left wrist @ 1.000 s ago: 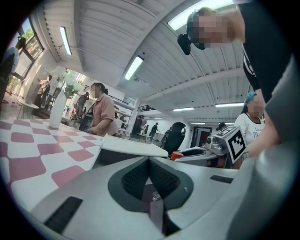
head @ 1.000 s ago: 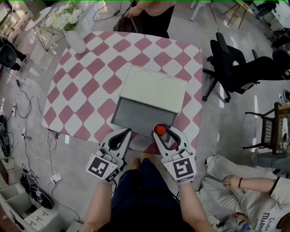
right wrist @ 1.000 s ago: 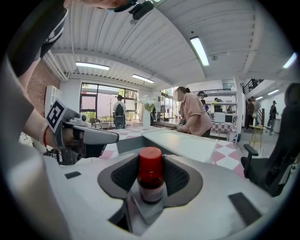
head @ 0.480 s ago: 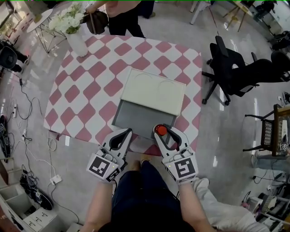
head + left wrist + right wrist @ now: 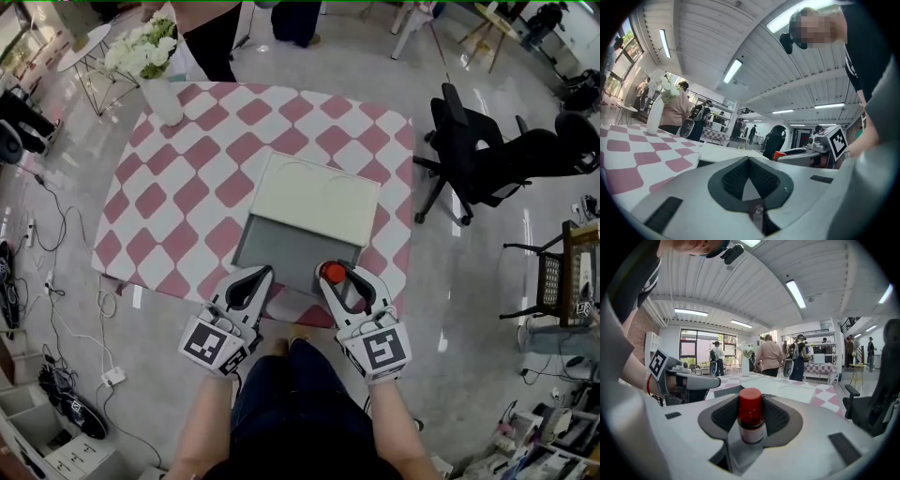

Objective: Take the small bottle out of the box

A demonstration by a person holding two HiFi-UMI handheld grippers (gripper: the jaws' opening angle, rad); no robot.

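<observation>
A small bottle [image 5: 331, 272] with a red cap and a white label stands upright between the pads of my right gripper [image 5: 336, 275], which is shut on it at the near right corner of the box [image 5: 281, 246]. In the right gripper view the small bottle [image 5: 751, 420] fills the gap between the dark ribbed pads. The box is grey inside, with its cream lid [image 5: 319, 197] folded back on the far side. My left gripper [image 5: 263, 273] hangs at the box's near left corner, its tips together and nothing in them; the left gripper [image 5: 749, 161] shows the same in its own view.
The box lies on a table with a pink and white checked cloth [image 5: 178, 187]. A white vase of flowers [image 5: 161, 89] stands at the far left corner. A black office chair [image 5: 487, 150] is right of the table. A person [image 5: 211, 37] stands beyond the far edge.
Both grippers stay where they were, the right still holding the bottle. The person behind the table has walked to the left. The person sitting on the floor at lower right has gone from view.
</observation>
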